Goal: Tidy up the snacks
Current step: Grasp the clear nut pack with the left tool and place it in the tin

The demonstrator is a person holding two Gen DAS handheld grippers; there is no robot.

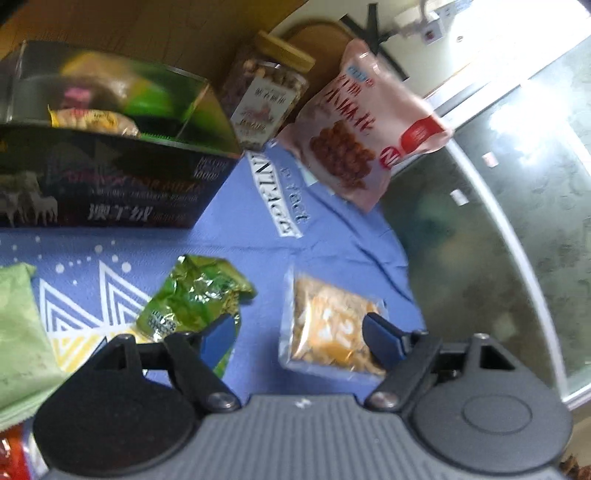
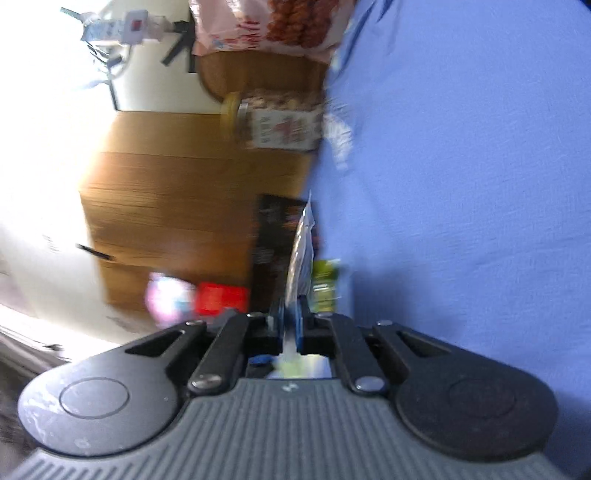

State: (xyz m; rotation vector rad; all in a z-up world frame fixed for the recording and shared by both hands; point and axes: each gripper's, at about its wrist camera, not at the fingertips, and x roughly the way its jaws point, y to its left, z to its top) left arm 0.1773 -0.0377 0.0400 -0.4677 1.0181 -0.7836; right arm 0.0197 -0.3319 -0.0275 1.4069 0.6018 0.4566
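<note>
Left wrist view: the left gripper is spread wide above the blue cloth, with a crinkled green packet at 10 o'clock and a clear orange-filled pack at its right finger. Right gripper clamps a thin silvery packet, edge-on, blurred.

So the surface's got a blue cloth over it, with white triangles, dots and some lettering printed on. A green cloth sits at the left edge. Past the right edge there's a dark glass panel. Behind the far edge: wooden cabinet, and a white power strip up on the wall.
</note>
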